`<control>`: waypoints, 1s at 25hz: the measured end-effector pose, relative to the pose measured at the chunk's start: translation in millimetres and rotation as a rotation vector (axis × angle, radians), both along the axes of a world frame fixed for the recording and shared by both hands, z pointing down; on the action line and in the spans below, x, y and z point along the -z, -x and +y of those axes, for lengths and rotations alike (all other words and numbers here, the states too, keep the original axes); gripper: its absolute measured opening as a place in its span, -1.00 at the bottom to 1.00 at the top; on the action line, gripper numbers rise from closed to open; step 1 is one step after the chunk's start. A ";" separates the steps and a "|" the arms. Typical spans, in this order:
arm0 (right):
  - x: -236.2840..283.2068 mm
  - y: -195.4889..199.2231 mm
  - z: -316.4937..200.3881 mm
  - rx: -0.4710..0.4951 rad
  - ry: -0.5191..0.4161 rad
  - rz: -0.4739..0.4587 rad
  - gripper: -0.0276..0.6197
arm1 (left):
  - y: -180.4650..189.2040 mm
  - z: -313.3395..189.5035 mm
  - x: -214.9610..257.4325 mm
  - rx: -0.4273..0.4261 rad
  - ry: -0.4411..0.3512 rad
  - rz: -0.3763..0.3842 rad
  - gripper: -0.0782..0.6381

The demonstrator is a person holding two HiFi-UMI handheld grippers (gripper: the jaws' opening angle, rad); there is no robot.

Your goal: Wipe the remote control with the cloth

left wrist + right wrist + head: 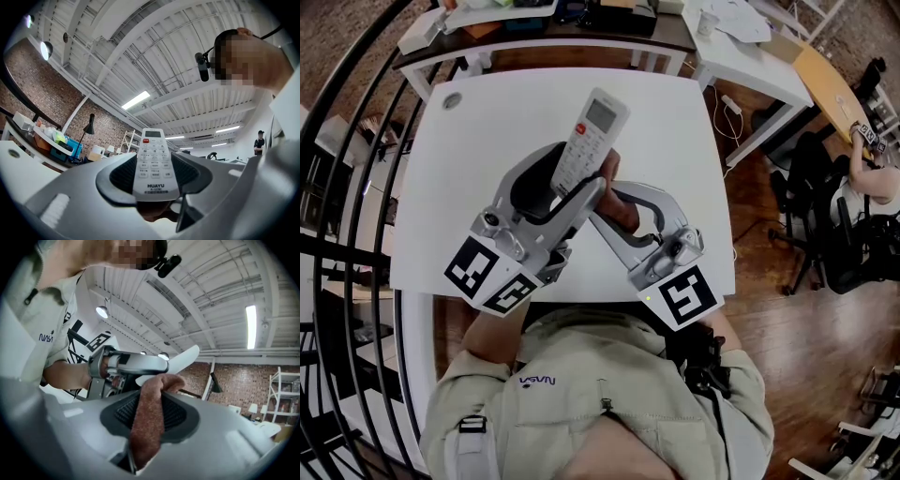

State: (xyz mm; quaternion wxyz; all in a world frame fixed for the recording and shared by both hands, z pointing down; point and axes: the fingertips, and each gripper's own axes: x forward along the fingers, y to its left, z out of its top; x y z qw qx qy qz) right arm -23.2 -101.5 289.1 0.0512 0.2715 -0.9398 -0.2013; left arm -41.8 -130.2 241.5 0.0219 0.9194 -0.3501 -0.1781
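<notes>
A: Up above the white table point(487, 169), the left gripper point(578, 187) is clamped on the near end of the remote control point(592, 131), with the display end pointing far and upward.

B: Sensible hold. Gripping the bottom leaves the buttons and most of the body bare for wiping. Its own view shows the jaws squeezing both long edges, button face toward the camera.

A: And the right gripper point(616, 199)?

B: Its jaws are pinched on the brown cloth point(149, 418), with a bunched fold poking past the tips as a pad. It comes in from the right, meeting the left one in a V.

A: Contact?

B: The fold sits right at the remote's underside, just beyond the left jaws. Touching or just clear, I can't call it. I'd judge the back is the side being wiped, and the remote is held off the table so the cloth can reach it.
</notes>
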 end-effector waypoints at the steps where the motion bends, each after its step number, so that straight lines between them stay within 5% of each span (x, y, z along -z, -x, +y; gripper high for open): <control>1: -0.3 -1.0 -1.4 -0.008 -0.002 0.009 -0.58 | 0.7 0.2 0.4 0.011 -0.009 -0.009 -0.10; 9: 52.2 -57.5 -33.1 -0.262 -0.102 -0.148 -0.58 | -1.1 -3.8 -3.1 0.301 -0.156 -0.330 -0.10; 13: 79.1 -71.2 -28.6 -0.330 -0.222 -0.166 -0.58 | -5.6 -8.2 -21.2 0.385 -0.213 -0.583 -0.11; 25: 18.2 -7.8 -2.8 -0.151 -0.284 0.278 -0.59 | -15.2 -12.9 -35.9 0.486 -0.279 -0.734 -0.11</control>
